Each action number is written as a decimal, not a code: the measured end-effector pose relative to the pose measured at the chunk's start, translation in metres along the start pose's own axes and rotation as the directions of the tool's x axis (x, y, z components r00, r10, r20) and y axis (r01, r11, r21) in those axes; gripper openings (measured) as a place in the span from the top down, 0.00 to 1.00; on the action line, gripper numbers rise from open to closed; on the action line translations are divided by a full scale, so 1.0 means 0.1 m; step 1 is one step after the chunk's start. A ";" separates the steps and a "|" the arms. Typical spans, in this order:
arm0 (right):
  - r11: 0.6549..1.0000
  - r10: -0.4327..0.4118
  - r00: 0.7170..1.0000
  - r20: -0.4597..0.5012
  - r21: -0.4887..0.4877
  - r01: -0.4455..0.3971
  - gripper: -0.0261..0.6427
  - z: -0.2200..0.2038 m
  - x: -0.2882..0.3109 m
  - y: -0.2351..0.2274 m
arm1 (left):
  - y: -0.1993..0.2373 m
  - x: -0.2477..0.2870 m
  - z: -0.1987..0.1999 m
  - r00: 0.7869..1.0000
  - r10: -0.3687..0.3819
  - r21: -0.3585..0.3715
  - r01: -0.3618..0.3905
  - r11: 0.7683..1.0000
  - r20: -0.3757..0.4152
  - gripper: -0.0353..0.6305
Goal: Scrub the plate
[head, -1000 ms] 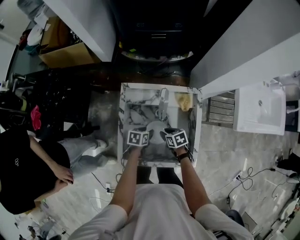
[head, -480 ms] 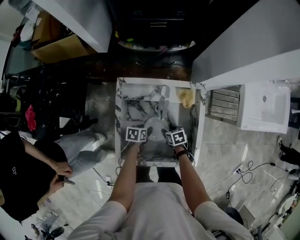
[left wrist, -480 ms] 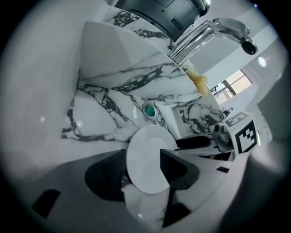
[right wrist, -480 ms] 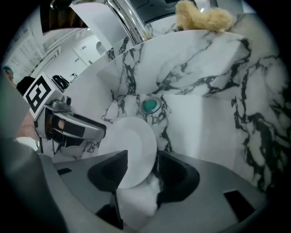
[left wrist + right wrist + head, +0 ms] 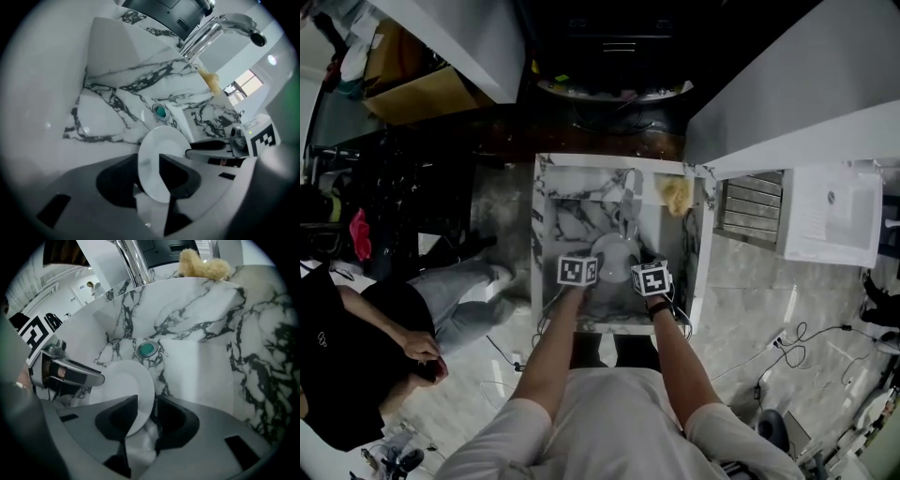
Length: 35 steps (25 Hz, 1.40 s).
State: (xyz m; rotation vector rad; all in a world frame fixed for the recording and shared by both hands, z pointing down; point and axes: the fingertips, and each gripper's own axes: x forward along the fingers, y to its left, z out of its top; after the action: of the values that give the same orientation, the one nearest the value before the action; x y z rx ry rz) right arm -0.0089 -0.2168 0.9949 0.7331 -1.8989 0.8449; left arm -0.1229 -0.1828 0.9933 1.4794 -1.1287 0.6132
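Observation:
I hold a round white plate (image 5: 614,253) on edge over the marble sink (image 5: 567,220), between my two grippers. My left gripper (image 5: 592,266) takes its left rim. In the left gripper view the plate (image 5: 161,143) stands between the jaws of that gripper (image 5: 149,161), which are closing and press on both faces. My right gripper (image 5: 636,268) is at the right rim. In the right gripper view the plate (image 5: 124,380) reaches between the closing jaws of that gripper (image 5: 146,401), with a thin gap at the right pad. A white crumpled wad (image 5: 140,444) sits deep between them.
The chrome faucet (image 5: 625,202) rises at the sink's back edge above the green drain (image 5: 147,349). A yellow sponge (image 5: 675,195) lies on the back right corner. A seated person (image 5: 356,347) is on the floor to the left. A white cabinet (image 5: 830,211) stands at right.
Both grippers stay at the sink's front with the plate between them. The right gripper has drawn slightly closer to the left one. The head camera has shifted a little.

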 end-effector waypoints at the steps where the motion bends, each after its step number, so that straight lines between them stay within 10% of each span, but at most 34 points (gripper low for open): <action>1: 1.000 0.003 1.000 0.004 0.001 -0.003 0.76 0.00 0.00 0.00 | 0.03 0.00 0.00 1.000 0.016 0.000 -0.016 1.000 -0.003 0.76; 8: 0.995 0.026 0.998 -0.048 0.092 -0.022 0.83 -0.01 -0.09 -0.05 | -0.04 -0.09 0.01 0.999 0.001 0.010 -0.001 1.000 -0.032 0.85; 19: 0.998 0.063 0.983 0.170 0.015 -0.066 0.86 0.62 -1.05 0.20 | -0.48 -1.06 0.38 0.979 -0.100 0.072 0.089 0.993 0.178 0.86; 26: 0.988 0.155 0.933 0.325 -0.028 -0.154 0.87 0.84 -1.75 0.48 | -0.83 -1.81 0.56 0.917 -0.239 0.246 0.163 0.955 0.319 0.88; 35: 0.963 0.266 0.841 0.471 -0.102 -0.248 0.87 1.10 -2.48 0.58 | -1.41 -2.65 0.85 0.781 -0.467 0.447 0.273 0.852 0.414 0.89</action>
State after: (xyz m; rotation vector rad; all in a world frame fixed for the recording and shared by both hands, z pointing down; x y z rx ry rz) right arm -0.0043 -0.2335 0.7184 0.7209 -2.5001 0.8396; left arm -0.1229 -0.1920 0.6818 2.2196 -1.0904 0.1366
